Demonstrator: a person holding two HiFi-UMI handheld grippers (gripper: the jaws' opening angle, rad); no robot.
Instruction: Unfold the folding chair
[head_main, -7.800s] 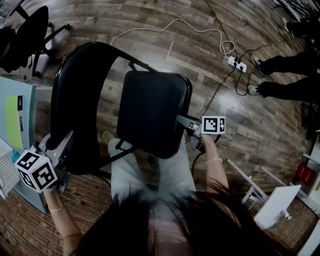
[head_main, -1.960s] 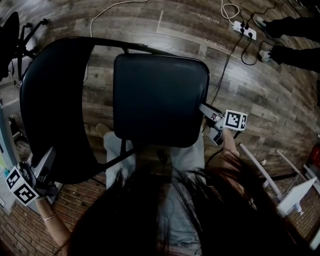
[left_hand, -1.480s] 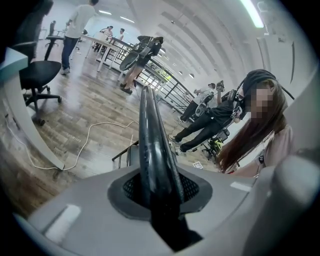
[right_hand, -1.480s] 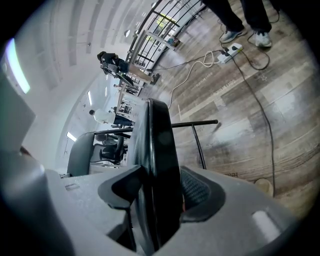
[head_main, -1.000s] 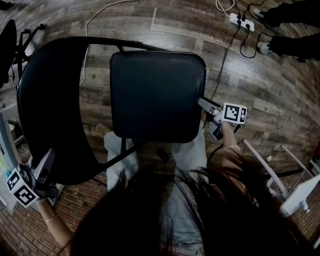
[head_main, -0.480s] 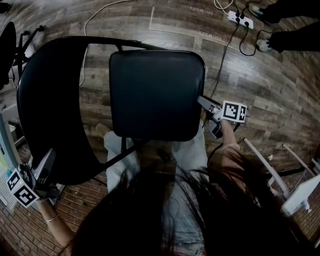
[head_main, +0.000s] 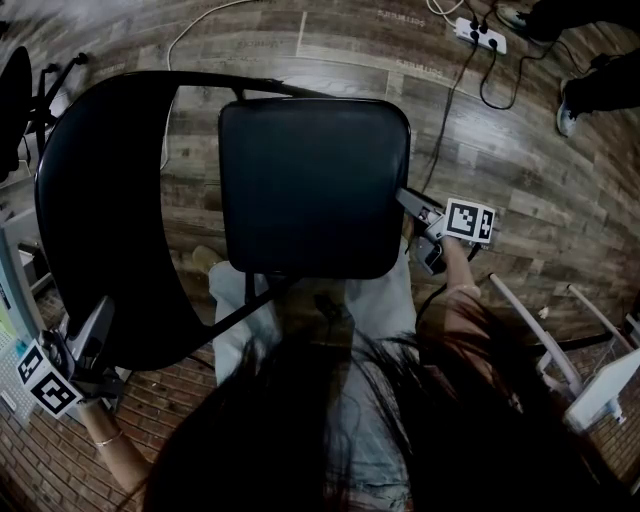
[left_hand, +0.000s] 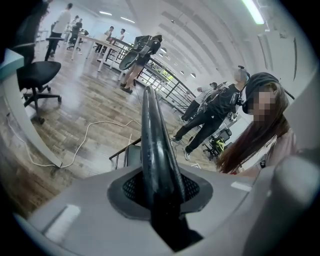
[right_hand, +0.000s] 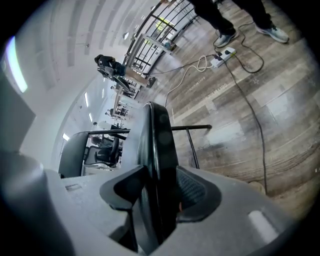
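Observation:
In the head view the black folding chair stands open, its seat flat in the middle and its curved backrest at the left. My left gripper is shut on the backrest's lower edge. In the left gripper view the backrest rim runs straight up out of the left gripper. My right gripper sits at the seat's right edge. Its jaws are closing, and in the right gripper view the seat edge fills the right gripper, with both pads against it.
A power strip with a black cable and a white cable lies on the wooden floor beyond the chair. A bystander's shoe is at the top right. White frame bars stand at the right, an office chair at the far left.
Since the oldest frame the seat has swung down flat and the chair fills more of the view. Over the last second chair and grippers hold still; the bystander's feet shifted.

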